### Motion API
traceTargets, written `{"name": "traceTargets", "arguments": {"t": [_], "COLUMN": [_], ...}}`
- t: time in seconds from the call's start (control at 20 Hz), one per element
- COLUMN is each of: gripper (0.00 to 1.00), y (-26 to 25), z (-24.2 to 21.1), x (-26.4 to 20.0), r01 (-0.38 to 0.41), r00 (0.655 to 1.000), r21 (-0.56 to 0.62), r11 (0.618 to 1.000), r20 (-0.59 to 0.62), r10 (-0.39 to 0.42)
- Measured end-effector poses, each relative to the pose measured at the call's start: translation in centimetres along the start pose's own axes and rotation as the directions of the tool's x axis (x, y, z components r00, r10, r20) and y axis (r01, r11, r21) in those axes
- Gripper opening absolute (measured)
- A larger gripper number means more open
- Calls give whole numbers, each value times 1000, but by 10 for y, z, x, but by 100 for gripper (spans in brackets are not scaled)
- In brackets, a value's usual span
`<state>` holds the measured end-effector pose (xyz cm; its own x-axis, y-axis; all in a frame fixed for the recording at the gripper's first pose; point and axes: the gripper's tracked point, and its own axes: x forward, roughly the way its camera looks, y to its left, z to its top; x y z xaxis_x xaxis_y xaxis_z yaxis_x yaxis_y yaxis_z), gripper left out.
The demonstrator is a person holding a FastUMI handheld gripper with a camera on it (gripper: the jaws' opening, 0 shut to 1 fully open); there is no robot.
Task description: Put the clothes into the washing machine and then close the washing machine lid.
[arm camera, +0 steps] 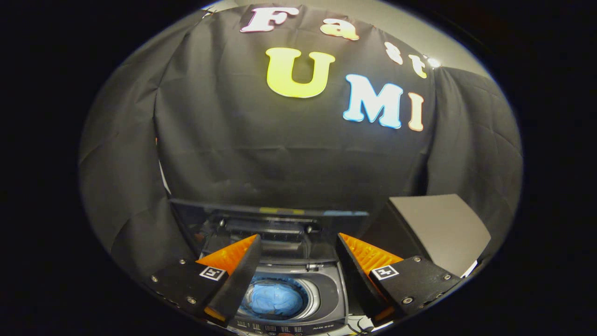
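— Nearest to us are our tongs [298,275], their two fingers spread well apart with nothing between them. We are holding nothing.

— And just below and beyond the fingers?

— We look down into the washing machine [333,291], a top-loader. Its control strip sits at the near edge, too small for us to read. Between our fingers, down in the round drum, lie the clothes [275,299], a bluish crumpled bundle. It sits inside the tub rim, not hanging over it, as far as we can tell.

— So we count the first half as done?

— We judge so: the clothes are in the machine and our tongs are free of them. We see no other garment lying about.

— And the lid?

— The washing machine lid [268,224] stands up at the far side of the opening, raised and leaning back toward the booth's wall, its dark glass panel facing us. It is not shut. That is what is left for us.

— Anything else around?

— To the right of the machine, beyond our right finger, a grey flat-topped box [438,228] stands. Whether it touches the machine we cannot tell.

— Then we next need the lid's upper edge, to bring it forward and down over the drum.
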<state>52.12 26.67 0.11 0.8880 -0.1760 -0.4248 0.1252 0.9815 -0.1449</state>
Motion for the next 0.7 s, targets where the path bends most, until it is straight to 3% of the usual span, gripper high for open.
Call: {"name": "traceTargets", "arguments": {"t": [0.3, 0.55, 0.7], "gripper": [98, 98, 98], "y": [-6, -13, 1], "z": [46, 40, 30], "x": [38, 91, 123], "r01": [-6, -7, -57], "r00": [1000, 999, 992], "r21": [86, 84, 105], "r11": [996, 996, 993], "r20": [20, -51, -108], "r10": [5, 11, 68]}}
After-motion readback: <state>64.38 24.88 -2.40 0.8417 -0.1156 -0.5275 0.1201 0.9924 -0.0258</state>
